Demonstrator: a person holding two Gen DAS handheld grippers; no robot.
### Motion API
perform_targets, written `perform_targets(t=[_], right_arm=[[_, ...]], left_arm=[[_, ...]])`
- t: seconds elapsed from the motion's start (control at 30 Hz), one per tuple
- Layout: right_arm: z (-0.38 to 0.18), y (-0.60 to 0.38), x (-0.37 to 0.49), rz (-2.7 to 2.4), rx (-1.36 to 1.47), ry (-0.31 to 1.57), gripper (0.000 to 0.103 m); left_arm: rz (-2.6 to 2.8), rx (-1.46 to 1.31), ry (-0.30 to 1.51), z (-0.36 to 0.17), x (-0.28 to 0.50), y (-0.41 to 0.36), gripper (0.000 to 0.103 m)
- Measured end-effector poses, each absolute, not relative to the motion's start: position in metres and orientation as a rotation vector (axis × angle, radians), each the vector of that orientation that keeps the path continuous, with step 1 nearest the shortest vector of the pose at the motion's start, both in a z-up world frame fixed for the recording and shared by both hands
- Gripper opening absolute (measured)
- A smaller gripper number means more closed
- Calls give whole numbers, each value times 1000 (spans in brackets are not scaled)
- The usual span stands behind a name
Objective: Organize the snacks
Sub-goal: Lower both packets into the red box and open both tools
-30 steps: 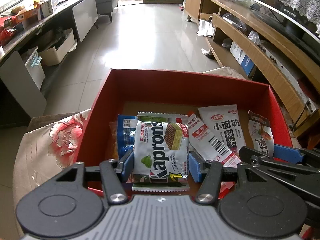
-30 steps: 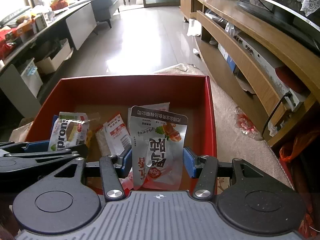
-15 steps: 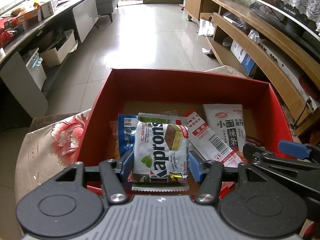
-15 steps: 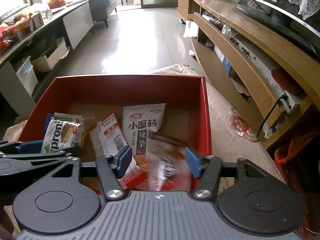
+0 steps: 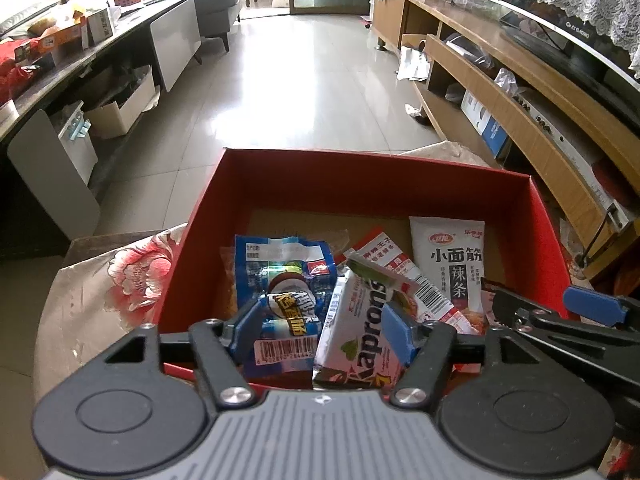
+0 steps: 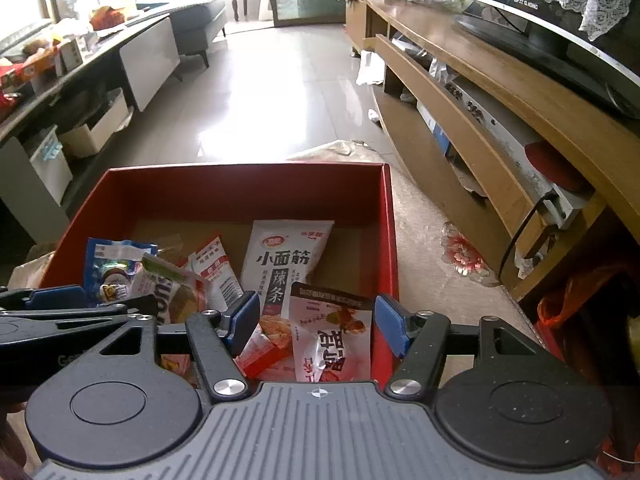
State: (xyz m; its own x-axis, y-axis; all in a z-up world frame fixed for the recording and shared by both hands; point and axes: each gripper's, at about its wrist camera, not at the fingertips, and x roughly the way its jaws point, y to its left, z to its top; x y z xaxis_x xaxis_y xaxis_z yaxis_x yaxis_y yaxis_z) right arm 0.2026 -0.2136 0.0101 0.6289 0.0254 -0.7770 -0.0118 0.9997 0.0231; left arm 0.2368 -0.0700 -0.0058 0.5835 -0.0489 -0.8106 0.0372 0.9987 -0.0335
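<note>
Snack packets in the red box (image 5: 280,184) look light, soft and slippery; pinch them by a sealed edge. The left gripper (image 5: 320,330) and right gripper (image 6: 316,320) both stand open, holding nothing.

Left gripper (image 5: 320,326): a grey ribbed plate at the bottom centre of the frame, flanked by 2 round black discs. 2 black link arms rise from silver screws to blue fingertips (image 5: 394,332). A small white cross mark sits on the plate's top edge.

Right gripper (image 6: 316,322): the same build, with a grey ribbed plate, 2 speckled black discs, 2 silver screws, blue fingertips (image 6: 244,316) and a white crosshair mark. Faint raised lettering shows on the black arm at left.
</note>
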Motion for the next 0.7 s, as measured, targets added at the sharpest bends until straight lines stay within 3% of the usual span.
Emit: perform_targets(t=[0.7], right_arm=[[28,-214,175,30,8,836,71]], left_arm=[[-68,-20,921,10,208,-70,70]])
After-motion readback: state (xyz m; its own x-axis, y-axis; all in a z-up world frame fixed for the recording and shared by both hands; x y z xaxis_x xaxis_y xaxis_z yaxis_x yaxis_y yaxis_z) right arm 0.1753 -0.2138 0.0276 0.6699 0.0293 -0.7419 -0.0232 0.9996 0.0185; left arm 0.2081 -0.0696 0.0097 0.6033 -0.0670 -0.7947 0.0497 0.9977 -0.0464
